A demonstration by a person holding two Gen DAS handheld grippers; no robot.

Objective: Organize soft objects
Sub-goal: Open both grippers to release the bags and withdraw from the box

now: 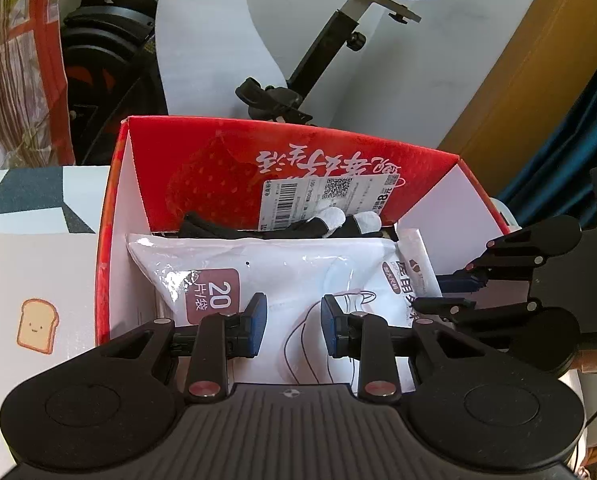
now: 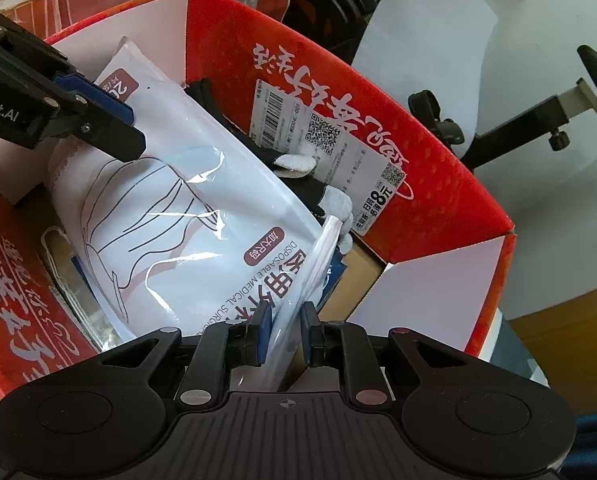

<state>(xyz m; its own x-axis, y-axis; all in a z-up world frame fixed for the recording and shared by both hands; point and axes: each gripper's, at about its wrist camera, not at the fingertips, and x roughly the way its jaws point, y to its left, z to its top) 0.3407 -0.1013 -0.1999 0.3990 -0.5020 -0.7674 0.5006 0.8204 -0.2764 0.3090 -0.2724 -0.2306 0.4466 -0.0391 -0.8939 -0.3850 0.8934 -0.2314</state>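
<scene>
The right claw (image 2: pixel 284 330) is clenched on the end of the white mask bag (image 2: pixel 202 216), its blue pads pinching the plastic. The bag lies tilted inside the red box (image 2: pixel 438 200), stretching ahead of that claw toward the far wall. The left claw (image 1: pixel 294 326) hovers over the bag's other half, jaws parted, with the bag below and between them; whether its pads touch the bag cannot be told. Black gloves with grey fingertips (image 2: pixel 310 184) lie beyond the bag against the red wall.
</scene>
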